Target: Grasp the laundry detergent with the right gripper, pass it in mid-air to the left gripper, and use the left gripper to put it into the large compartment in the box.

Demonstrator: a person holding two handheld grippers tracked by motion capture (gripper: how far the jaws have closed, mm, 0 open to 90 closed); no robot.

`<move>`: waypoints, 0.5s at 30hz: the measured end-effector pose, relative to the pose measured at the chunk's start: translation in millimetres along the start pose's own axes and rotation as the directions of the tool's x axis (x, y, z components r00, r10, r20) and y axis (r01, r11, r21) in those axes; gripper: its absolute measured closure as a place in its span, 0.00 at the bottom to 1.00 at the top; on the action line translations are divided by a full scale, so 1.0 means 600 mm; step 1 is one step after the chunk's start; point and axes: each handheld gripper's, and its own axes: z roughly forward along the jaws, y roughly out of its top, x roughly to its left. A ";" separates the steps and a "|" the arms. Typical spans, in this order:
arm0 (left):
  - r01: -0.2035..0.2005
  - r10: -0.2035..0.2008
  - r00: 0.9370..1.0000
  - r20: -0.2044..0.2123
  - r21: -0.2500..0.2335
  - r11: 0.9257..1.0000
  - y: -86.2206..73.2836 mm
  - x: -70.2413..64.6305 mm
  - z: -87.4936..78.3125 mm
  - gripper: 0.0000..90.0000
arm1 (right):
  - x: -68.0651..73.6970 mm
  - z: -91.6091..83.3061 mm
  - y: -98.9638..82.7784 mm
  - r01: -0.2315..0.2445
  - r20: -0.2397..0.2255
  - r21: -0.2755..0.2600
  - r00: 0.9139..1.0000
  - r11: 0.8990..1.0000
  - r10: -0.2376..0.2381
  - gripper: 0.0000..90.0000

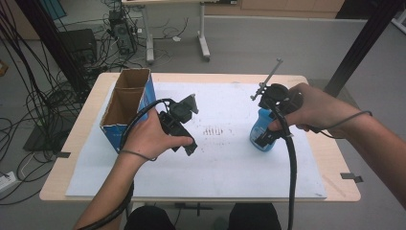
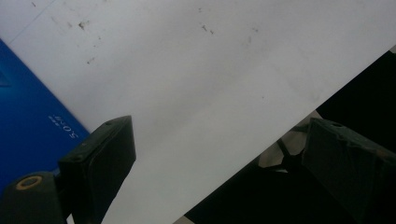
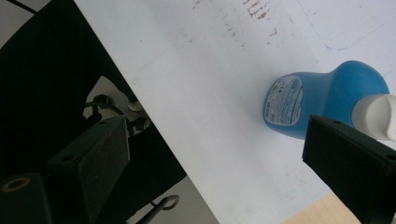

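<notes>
A light wooden tabletop (image 1: 330, 158) carries a large white sheet (image 1: 225, 167) that covers most of it, leaving bare wood along the edges. An open-topped cardboard box (image 1: 125, 108) with blue sides stands on the sheet's far left part. A blue bottle (image 3: 322, 100) with a white cap stands on the sheet toward the right, and faint brown marks (image 1: 213, 130) stain the sheet's middle.
</notes>
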 end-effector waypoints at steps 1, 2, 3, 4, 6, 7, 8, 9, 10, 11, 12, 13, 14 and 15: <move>0.004 -0.004 1.000 0.002 -0.002 1.000 0.000 -0.001 0.001 0.11 | -0.001 0.000 0.000 0.002 0.001 -0.001 1.000 1.000 -0.002 0.08; 0.000 0.000 1.000 0.003 0.001 1.000 0.000 0.000 0.001 0.11 | -0.001 0.001 0.000 0.003 0.000 -0.001 1.000 1.000 -0.003 0.08; 0.002 -0.002 1.000 0.001 0.001 1.000 0.000 0.000 0.001 0.11 | -0.001 0.001 0.000 0.003 0.001 -0.001 1.000 1.000 -0.003 0.08; 0.005 -0.005 1.000 0.000 0.000 1.000 0.000 0.000 0.001 0.11 | -0.001 0.000 0.000 0.000 0.001 -0.003 1.000 1.000 0.000 0.08; 0.001 -0.001 1.000 0.000 0.003 1.000 0.000 0.001 0.001 0.11 | -0.001 0.001 -0.001 0.002 -0.001 -0.004 1.000 1.000 -0.002 0.08; 0.002 -0.002 1.000 0.001 0.002 1.000 0.000 0.001 0.000 0.11 | 0.000 0.000 -0.001 0.000 -0.001 -0.001 1.000 1.000 0.000 0.08; 0.006 -0.006 1.000 0.001 -0.002 1.000 0.000 0.001 0.001 0.11 | 0.001 0.000 -0.001 -0.001 -0.001 -0.002 1.000 1.000 0.001 0.08; 0.005 -0.005 1.000 0.001 -0.002 1.000 0.000 0.001 0.000 0.11 | 0.001 0.000 -0.002 0.002 0.000 -0.002 1.000 1.000 -0.002 0.08; 0.001 -0.001 1.000 0.001 0.000 1.000 -0.001 0.001 -0.001 0.11 | 0.001 -0.001 -0.002 0.001 0.002 -0.002 1.000 1.000 -0.001 0.08; 0.003 -0.003 1.000 0.002 -0.002 1.000 -0.001 0.001 -0.001 0.11 | 0.001 -0.001 -0.002 0.001 0.001 -0.003 1.000 1.000 -0.001 0.08; 0.005 -0.005 1.000 0.003 -0.004 1.000 -0.001 0.000 -0.002 0.11 | 0.002 -0.002 -0.002 -0.001 0.002 -0.004 1.000 1.000 0.001 0.08; 0.005 -0.005 1.000 0.003 -0.004 1.000 -0.001 0.000 -0.002 0.11 | 0.002 -0.003 -0.003 -0.003 0.001 -0.006 1.000 1.000 0.003 0.08; 0.007 -0.007 1.000 0.002 -0.005 1.000 -0.002 0.000 -0.002 0.11 | 0.002 -0.003 -0.003 -0.004 0.002 -0.006 1.000 1.000 0.004 0.08; 0.007 -0.007 1.000 0.002 -0.005 1.000 -0.002 0.000 -0.002 0.11 | 0.002 -0.003 -0.003 -0.004 0.002 -0.006 1.000 1.000 0.004 0.08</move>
